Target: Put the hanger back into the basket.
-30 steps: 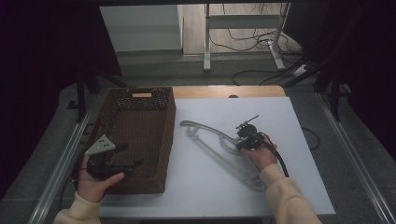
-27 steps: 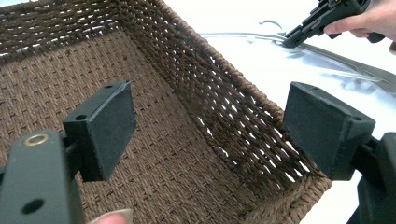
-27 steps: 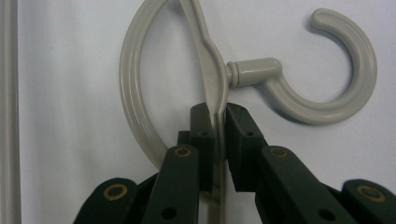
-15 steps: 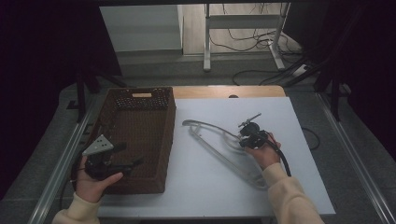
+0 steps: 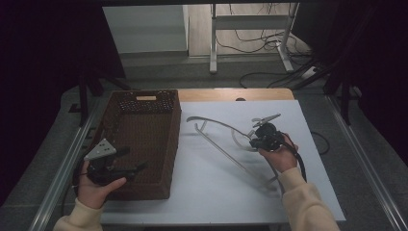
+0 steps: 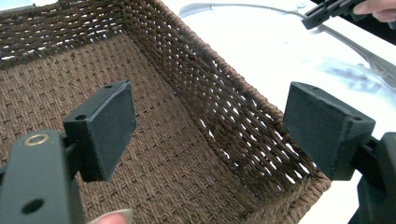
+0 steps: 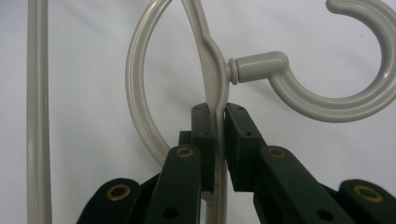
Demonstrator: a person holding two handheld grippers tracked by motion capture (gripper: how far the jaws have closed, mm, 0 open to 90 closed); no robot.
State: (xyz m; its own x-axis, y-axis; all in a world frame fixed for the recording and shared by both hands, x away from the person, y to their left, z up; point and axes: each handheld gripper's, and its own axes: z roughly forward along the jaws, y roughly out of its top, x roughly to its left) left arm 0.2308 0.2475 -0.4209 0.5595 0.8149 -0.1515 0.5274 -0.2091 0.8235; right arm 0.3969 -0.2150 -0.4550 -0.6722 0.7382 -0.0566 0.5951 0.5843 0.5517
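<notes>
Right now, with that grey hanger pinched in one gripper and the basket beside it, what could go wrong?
The right gripper pinches the hanger only on its thin shoulder rod beside the hook, so it may pivot or slip out. The hanger looks long next to the wicker basket; an end could catch the rim. The left gripper hangs open over the basket's corner, where the hanger might strike it.

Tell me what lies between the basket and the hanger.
Bare white tabletop separates the basket from the hanger, seen in the high view.

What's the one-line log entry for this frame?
right gripper: shut on grey plastic hanger, near its hook, one end raised | left gripper: open, fingers over wicker basket corner | basket: empty
</notes>
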